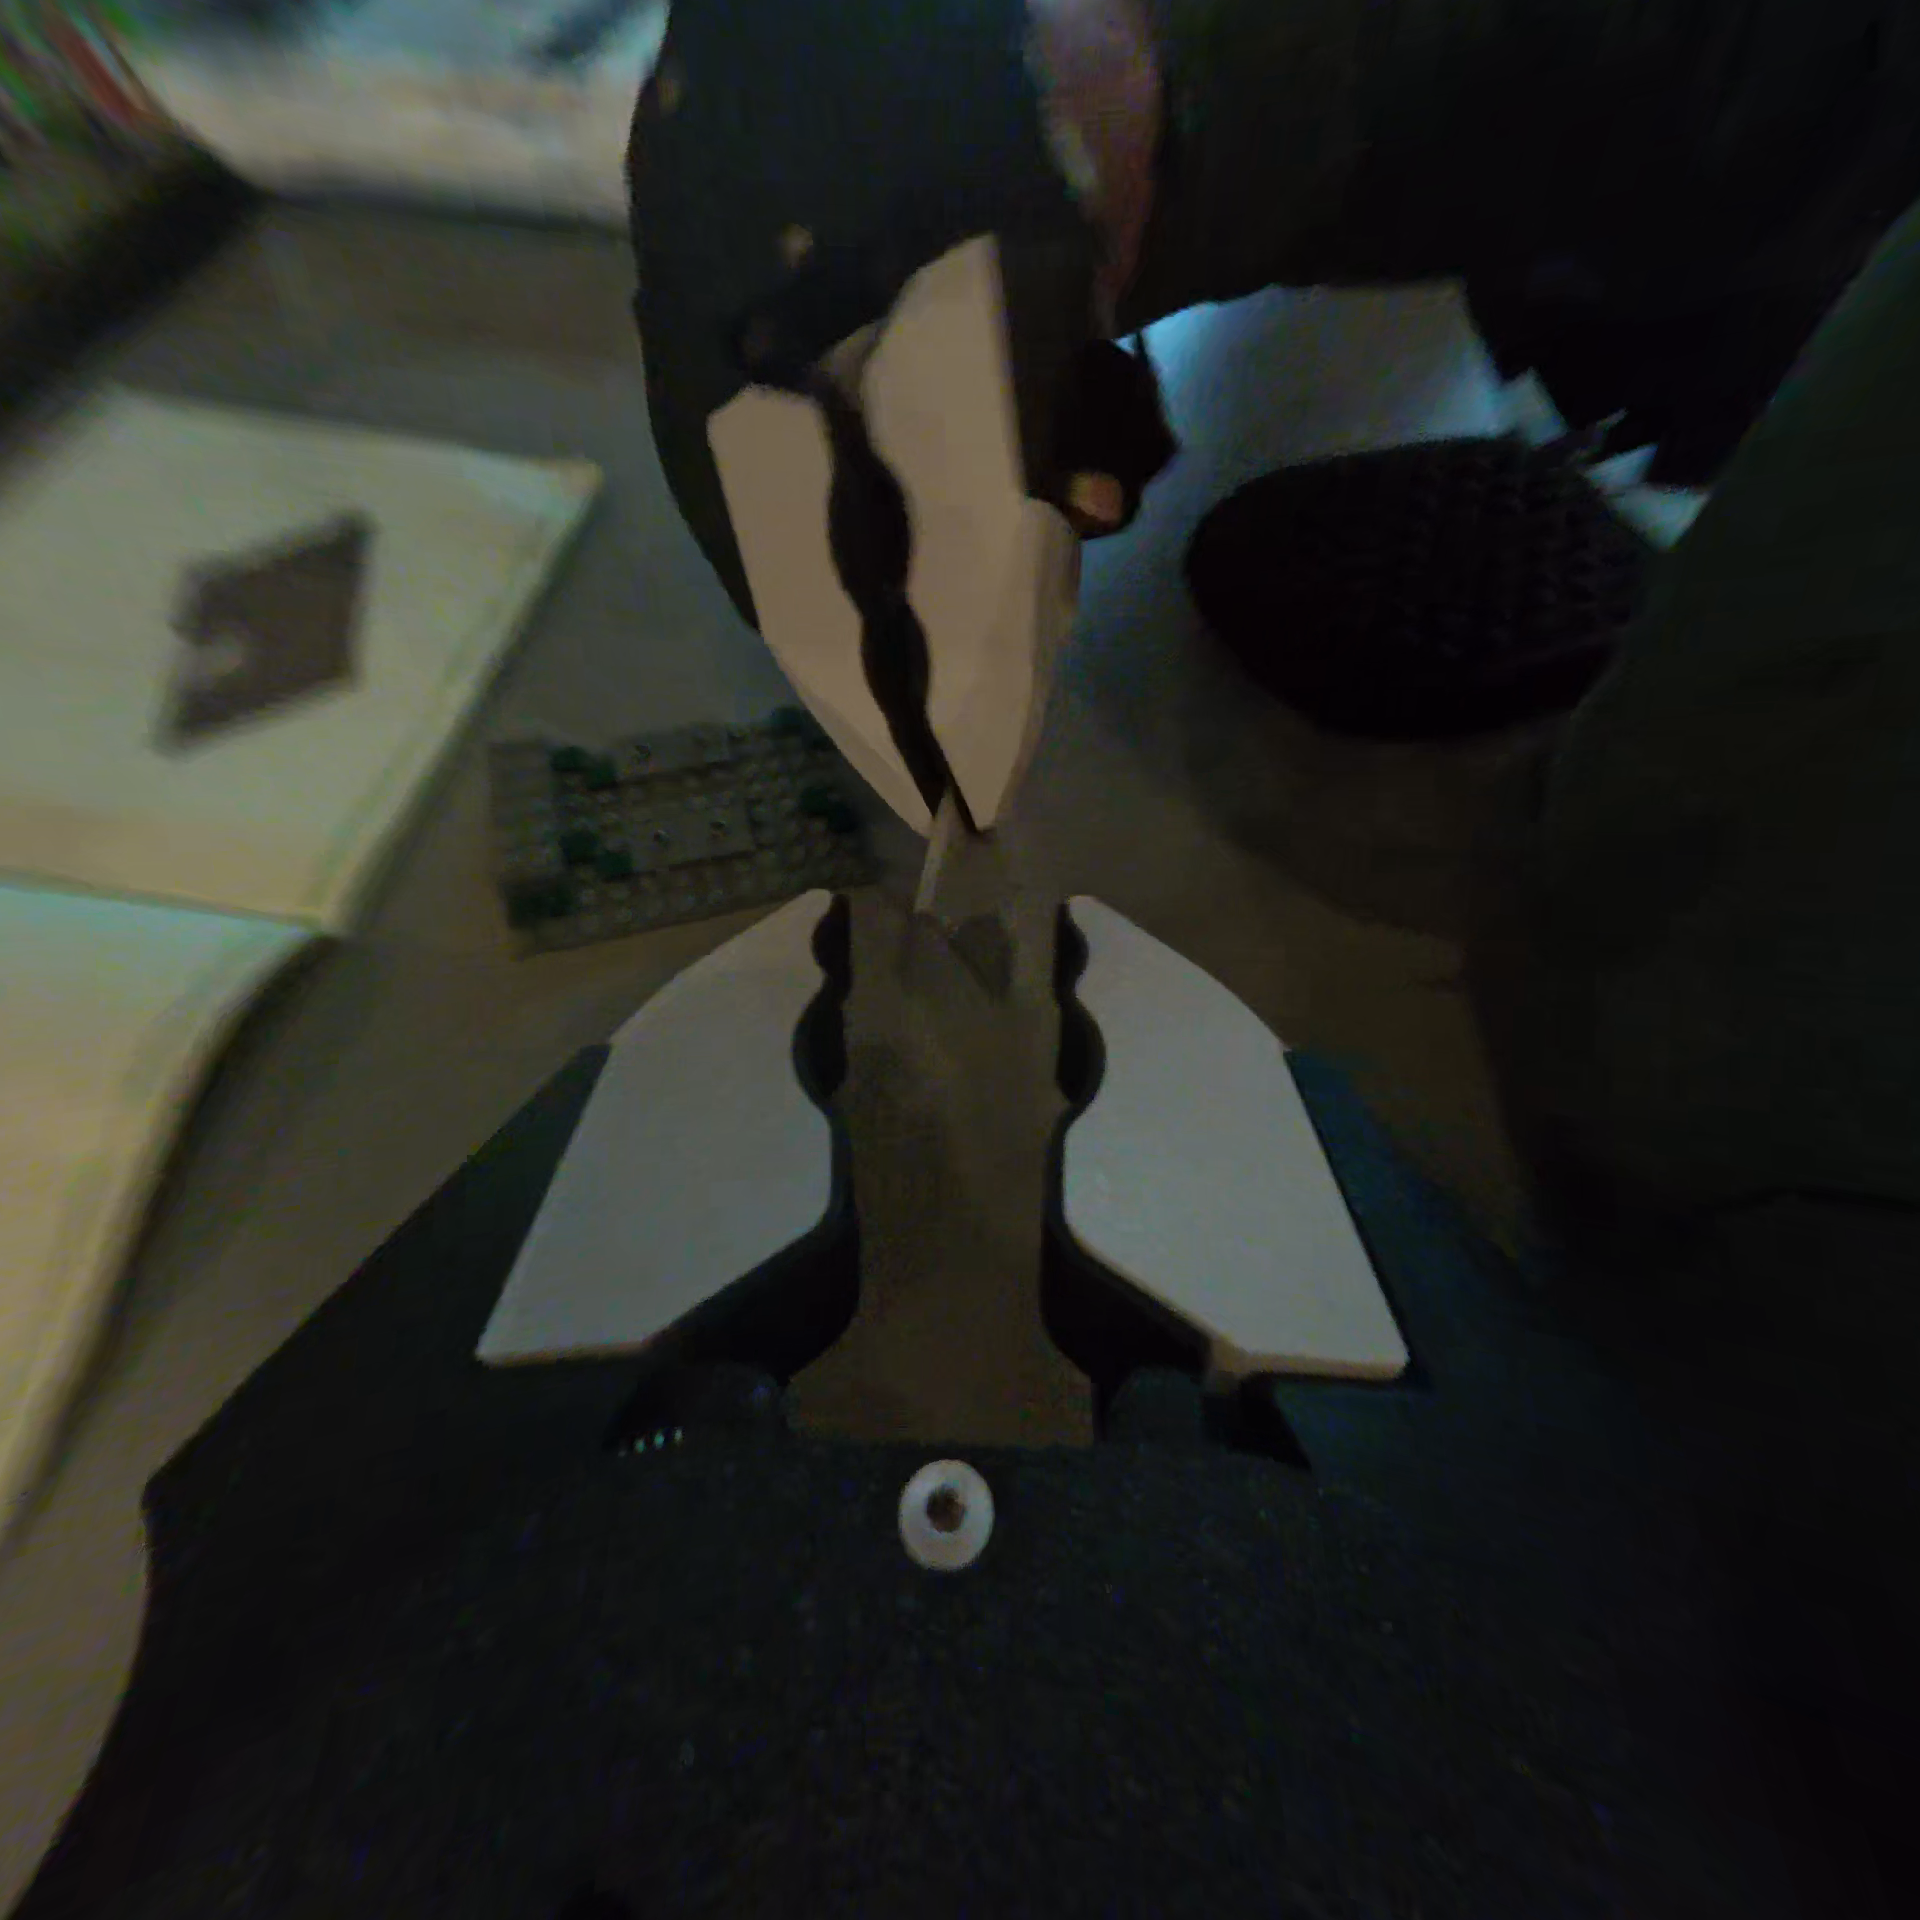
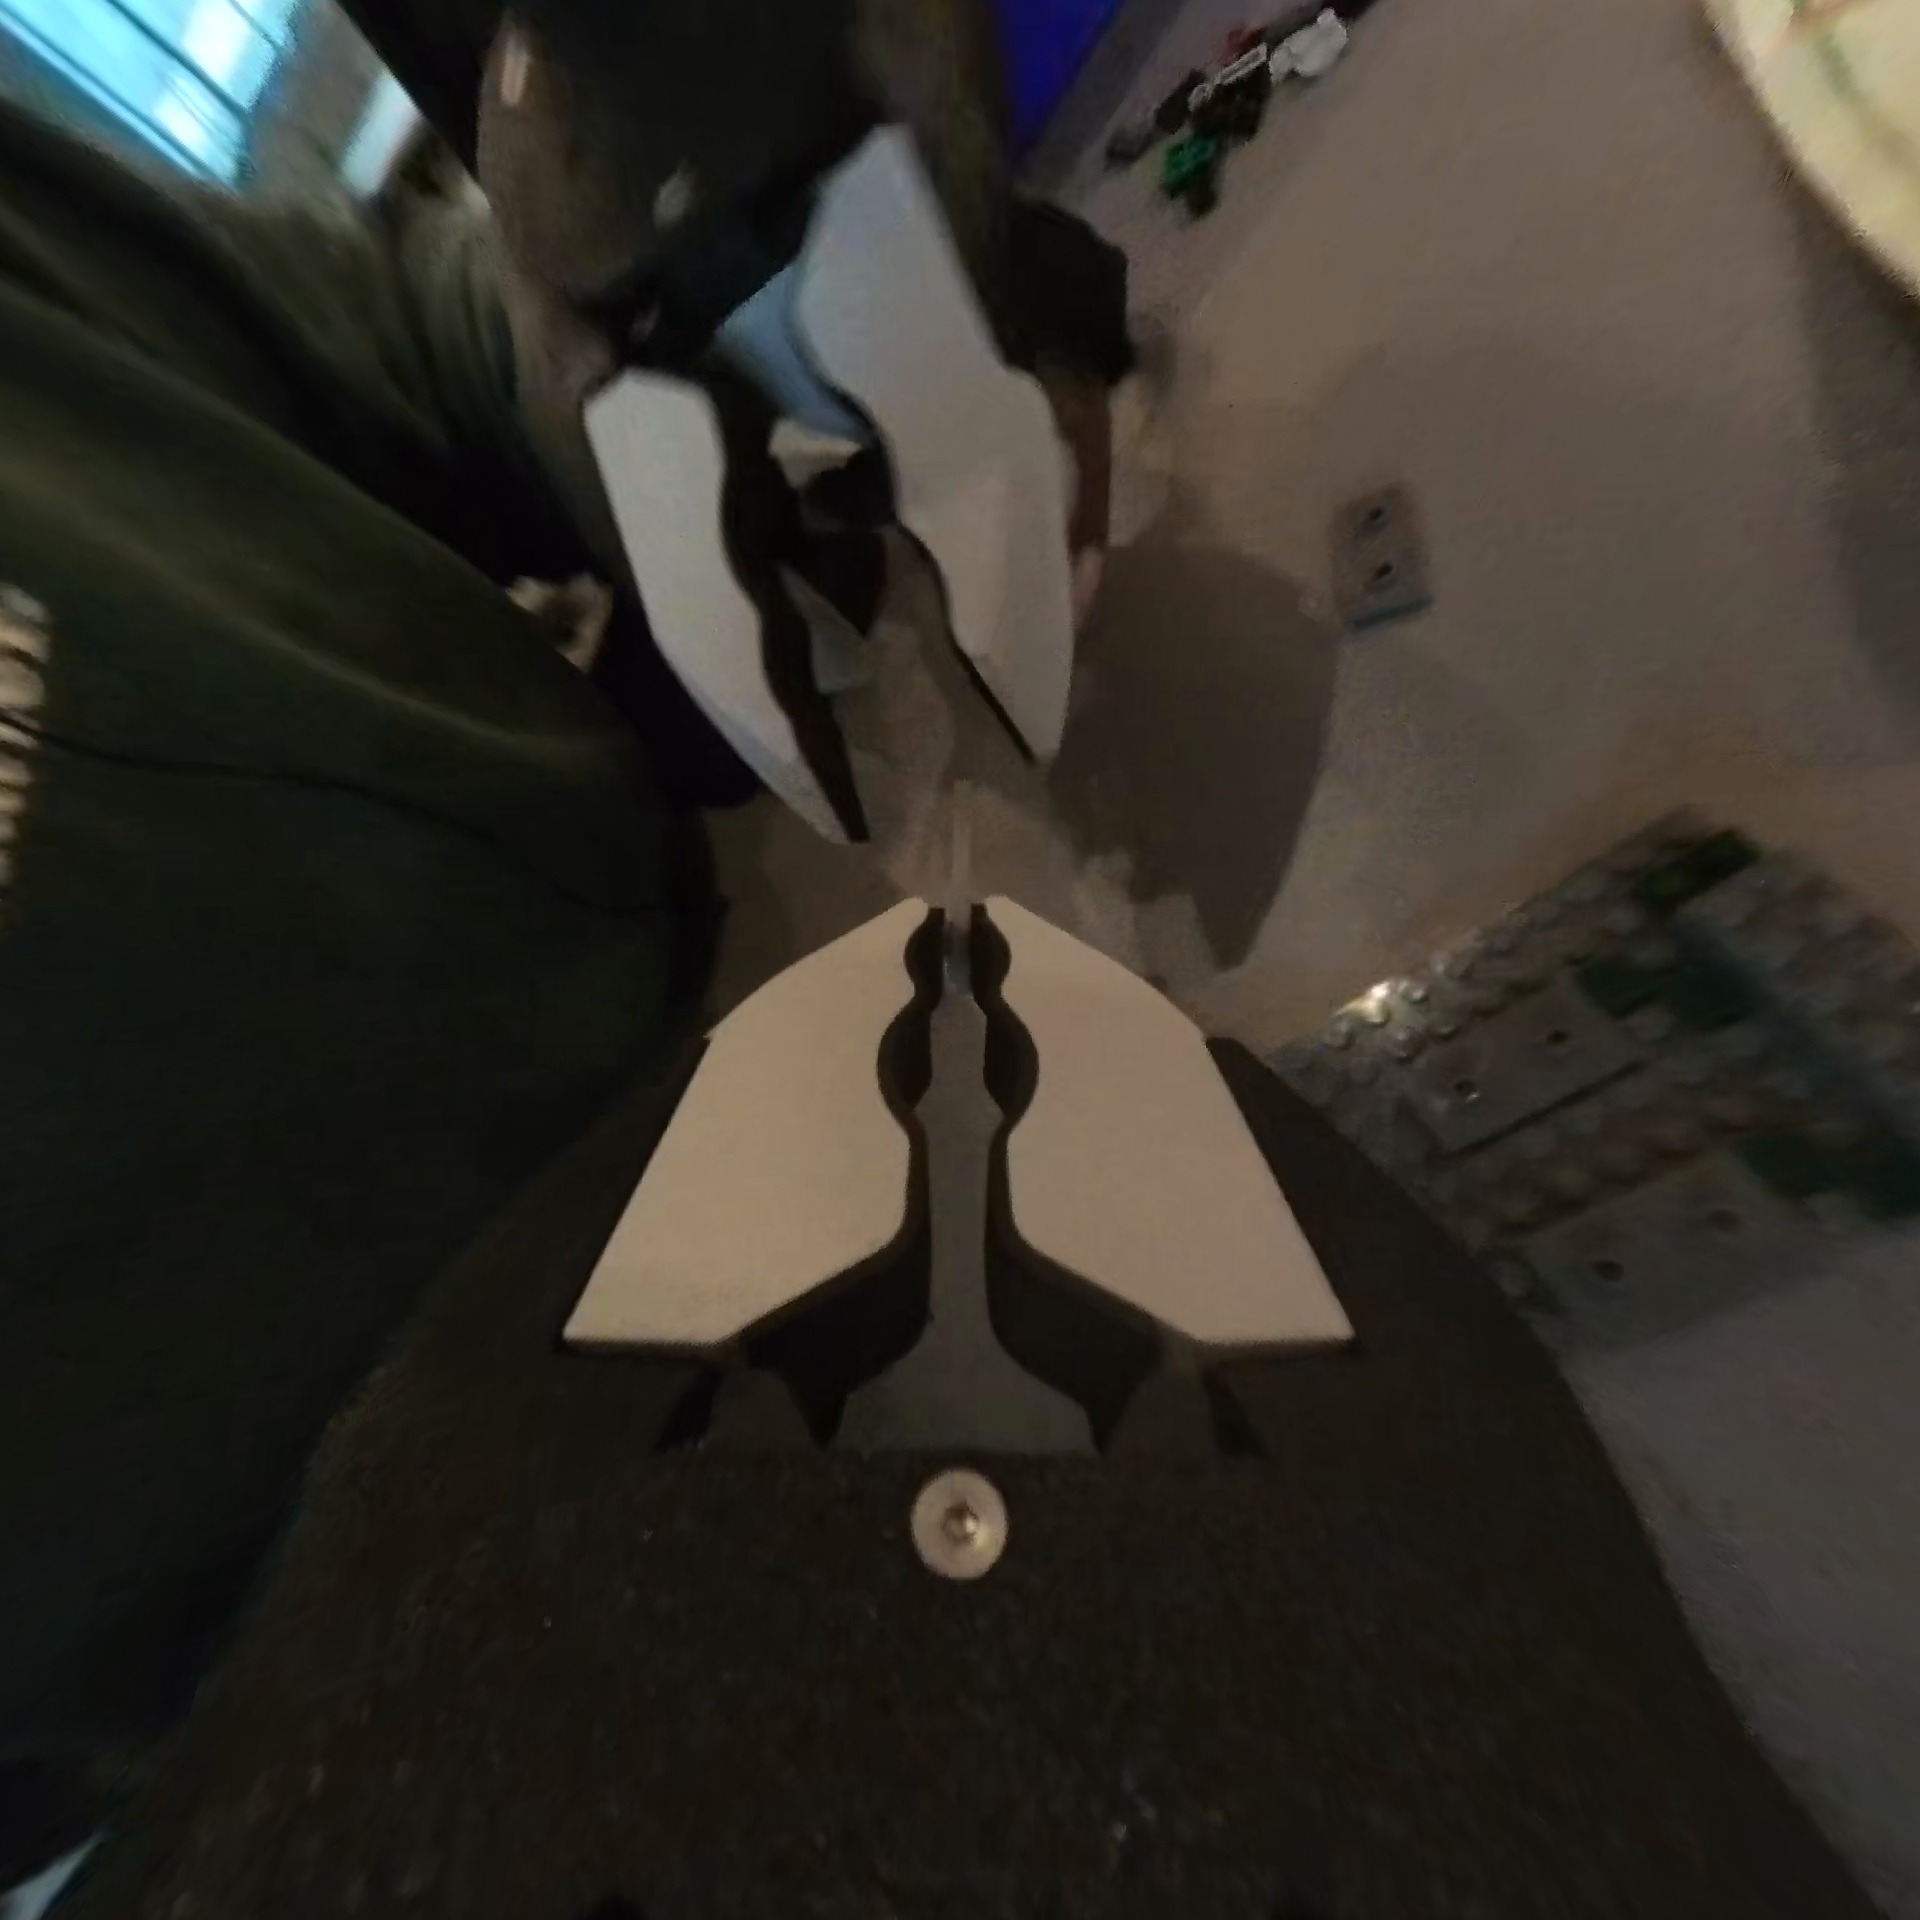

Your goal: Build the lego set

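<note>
Lying open only leftward: booklet (image 1: 208, 665).

Item count
Two hand-held grippers (image 1: 945, 914) (image 2: 958, 914), one grey studded plate (image 1: 675, 821), one open booklet (image 1: 260, 623), one thin piece (image 1: 935, 862).

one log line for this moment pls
left gripper: open, empty | right gripper: shut on thin pale piece | grey lego plate: on table, untouched

surface: pale beige carpet-like floor (image 2: 1507, 436) | light: dim, bluish window glow (image 2: 156, 62) at upper left | wall: possibly an outlet plate (image 2: 1382, 561), blurred
</note>
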Demonstrator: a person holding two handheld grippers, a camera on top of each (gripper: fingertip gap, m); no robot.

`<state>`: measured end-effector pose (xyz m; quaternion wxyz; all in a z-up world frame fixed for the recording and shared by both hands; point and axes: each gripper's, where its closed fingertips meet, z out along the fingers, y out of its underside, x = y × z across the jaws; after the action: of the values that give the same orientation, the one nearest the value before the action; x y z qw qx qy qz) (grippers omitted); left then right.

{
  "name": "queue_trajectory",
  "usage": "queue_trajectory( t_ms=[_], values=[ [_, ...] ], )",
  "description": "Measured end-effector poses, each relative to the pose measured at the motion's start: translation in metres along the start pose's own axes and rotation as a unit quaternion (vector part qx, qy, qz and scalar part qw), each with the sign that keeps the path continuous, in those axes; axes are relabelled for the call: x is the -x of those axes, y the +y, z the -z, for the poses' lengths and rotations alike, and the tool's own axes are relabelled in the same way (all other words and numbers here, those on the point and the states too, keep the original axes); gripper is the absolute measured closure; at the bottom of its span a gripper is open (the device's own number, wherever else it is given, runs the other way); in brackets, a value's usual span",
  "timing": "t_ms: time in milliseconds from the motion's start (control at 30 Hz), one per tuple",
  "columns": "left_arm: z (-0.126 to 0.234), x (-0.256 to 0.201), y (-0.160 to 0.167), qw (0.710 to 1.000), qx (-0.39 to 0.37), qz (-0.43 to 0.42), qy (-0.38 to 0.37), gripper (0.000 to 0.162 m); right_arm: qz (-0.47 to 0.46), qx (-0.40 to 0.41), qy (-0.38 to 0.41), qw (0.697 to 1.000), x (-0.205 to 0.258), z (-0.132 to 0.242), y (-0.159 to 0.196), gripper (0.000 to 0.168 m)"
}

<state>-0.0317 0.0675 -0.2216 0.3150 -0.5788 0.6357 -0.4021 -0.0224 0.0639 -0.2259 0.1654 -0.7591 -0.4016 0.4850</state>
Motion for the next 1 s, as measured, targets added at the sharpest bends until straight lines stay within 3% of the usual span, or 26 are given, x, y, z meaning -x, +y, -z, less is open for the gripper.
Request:
queue_trajectory(
  t_ms=[267, 533, 800, 867, 1000],
  values=[
    [-0.004, -0.013, -0.009, 0.983, -0.015, -0.169, -0.069, 0.117, -0.125, 0.013, -0.138, 0.982, 0.015, 0.001, -0.004, 0.164],
    [-0.009, -0.018, -0.004, 0.968, 0.003, -0.234, -0.095, 0.126, -0.156, 0.026, -0.185, 0.97, 0.025, 0.005, -0.007, 0.164],
    [-0.007, -0.016, -0.005, 0.97, -0.003, -0.221, -0.097, 0.126, -0.153, 0.009, -0.183, 0.971, 0.022, 0.005, -0.011, 0.164],
    [-0.006, -0.013, -0.004, 0.975, -0.009, -0.203, -0.092, 0.126, -0.14, -0.006, -0.173, 0.975, 0.019, 0.009, -0.016, 0.153],
    [0.001, 0.009, -0.002, 0.989, -0.026, -0.113, -0.095, 0.126, 0.014, -0.033, -0.034, 0.999, -0.009, 0.032, -0.024, 0.136]
  ],
)
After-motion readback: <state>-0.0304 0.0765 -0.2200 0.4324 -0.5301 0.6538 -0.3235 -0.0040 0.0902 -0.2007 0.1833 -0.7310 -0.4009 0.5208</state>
